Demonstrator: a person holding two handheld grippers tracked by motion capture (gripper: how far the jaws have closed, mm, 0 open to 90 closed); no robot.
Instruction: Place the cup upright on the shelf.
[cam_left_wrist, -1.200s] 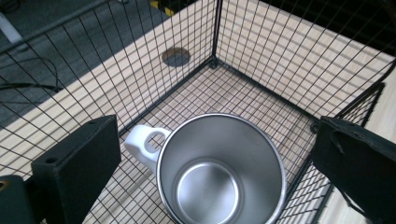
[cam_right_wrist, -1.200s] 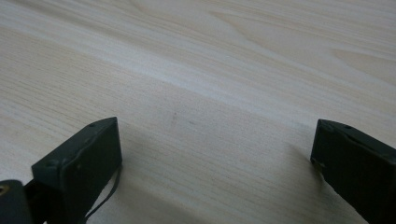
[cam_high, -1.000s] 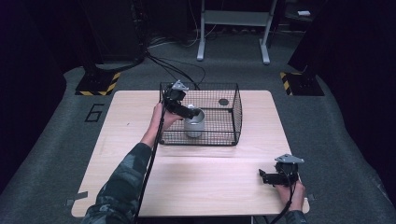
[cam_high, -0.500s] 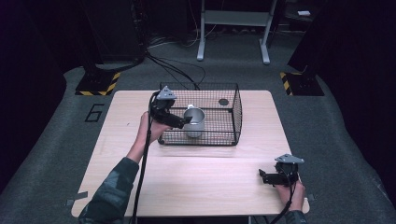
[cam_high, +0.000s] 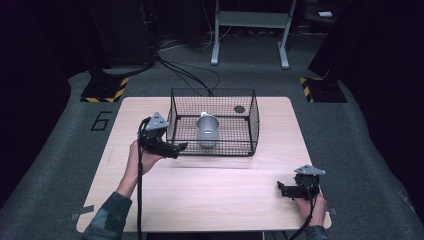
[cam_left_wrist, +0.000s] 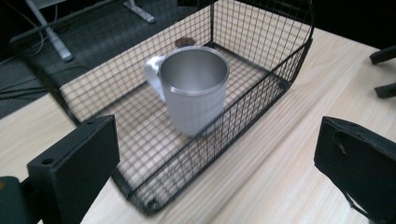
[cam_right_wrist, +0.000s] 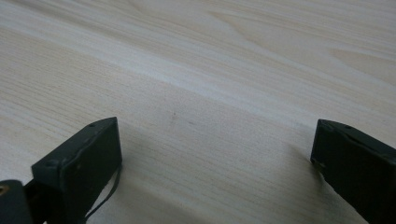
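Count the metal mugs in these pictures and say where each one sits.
1. A single silver metal mug stands upright inside the black wire mesh basket on the wooden table, its handle toward the far side. None appears elsewhere.

A silver metal mug (cam_high: 207, 131) stands upright and empty inside a black wire basket (cam_high: 252, 125) on a light wooden table (cam_high: 215, 195). Its handle points toward the basket's far side. A small dark disc (cam_high: 239, 109) lies in the basket's far corner
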